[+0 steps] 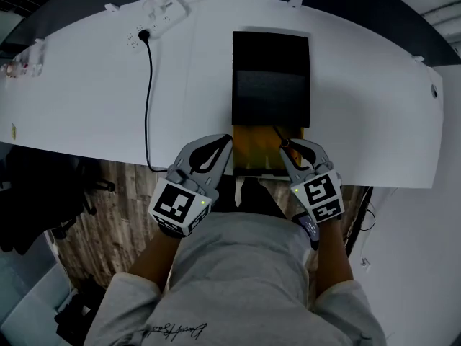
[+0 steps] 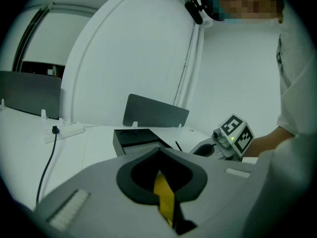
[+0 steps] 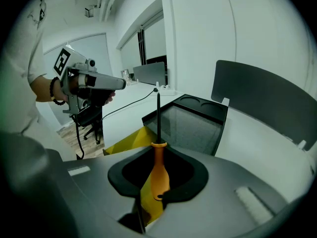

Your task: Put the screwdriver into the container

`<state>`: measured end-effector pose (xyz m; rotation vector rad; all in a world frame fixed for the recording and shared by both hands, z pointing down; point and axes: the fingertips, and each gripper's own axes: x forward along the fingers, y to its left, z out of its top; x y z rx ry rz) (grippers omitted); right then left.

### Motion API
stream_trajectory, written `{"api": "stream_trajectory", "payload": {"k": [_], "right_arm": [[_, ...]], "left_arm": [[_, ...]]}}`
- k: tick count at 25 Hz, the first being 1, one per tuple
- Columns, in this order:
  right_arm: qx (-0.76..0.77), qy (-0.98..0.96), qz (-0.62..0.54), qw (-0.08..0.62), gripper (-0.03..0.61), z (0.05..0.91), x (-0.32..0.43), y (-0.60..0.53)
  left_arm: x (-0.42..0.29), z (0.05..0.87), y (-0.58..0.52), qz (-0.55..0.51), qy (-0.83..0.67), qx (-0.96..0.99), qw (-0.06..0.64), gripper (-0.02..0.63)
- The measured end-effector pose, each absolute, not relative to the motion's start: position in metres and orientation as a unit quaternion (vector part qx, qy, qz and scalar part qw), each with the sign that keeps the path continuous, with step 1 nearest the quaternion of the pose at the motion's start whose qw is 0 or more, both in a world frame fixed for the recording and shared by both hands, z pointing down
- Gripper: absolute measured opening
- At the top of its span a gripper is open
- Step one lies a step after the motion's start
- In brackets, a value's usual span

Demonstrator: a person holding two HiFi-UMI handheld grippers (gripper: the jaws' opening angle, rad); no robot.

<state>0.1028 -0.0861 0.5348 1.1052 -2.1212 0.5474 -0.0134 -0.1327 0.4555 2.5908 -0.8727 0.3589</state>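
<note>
My right gripper (image 1: 287, 150) is shut on the orange handle of a screwdriver (image 3: 159, 171), whose black shaft points up and away over the yellow box (image 3: 130, 140). In the head view the screwdriver (image 1: 279, 137) sits above the yellow box (image 1: 253, 148) at the table's front edge. Just beyond stands the open black container (image 1: 270, 78), also seen as the black container (image 3: 192, 124) ahead of the jaws. My left gripper (image 1: 227, 143) hovers left of the yellow box, jaws shut with nothing in them; through the left gripper (image 2: 159, 151) only yellow shows below.
A white power strip (image 1: 155, 19) lies at the table's back left, its black cable (image 1: 149, 99) running to the front edge. A dark panel (image 3: 267, 100) stands behind the container. Wooden floor and a chair (image 3: 88, 118) lie off the table's near side.
</note>
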Motion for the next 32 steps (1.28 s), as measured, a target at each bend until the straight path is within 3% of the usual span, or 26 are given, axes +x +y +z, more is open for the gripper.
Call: {"api": "stream_trajectory", "payload": {"k": [13,32], "right_arm": [[0.404,-0.807,0.208,0.378,0.084,0.561,0.105,-0.087],[0.309,-0.771,0.153,0.535,0.084,0.615,0.089,-0.080]], "left_arm": [[-0.018,0.470,-0.131,0.138,-0.310,0.919,0.199,-0.002],[-0.029,0.483,-0.138,0.147,-0.319,0.912,0.212,-0.002]]}}
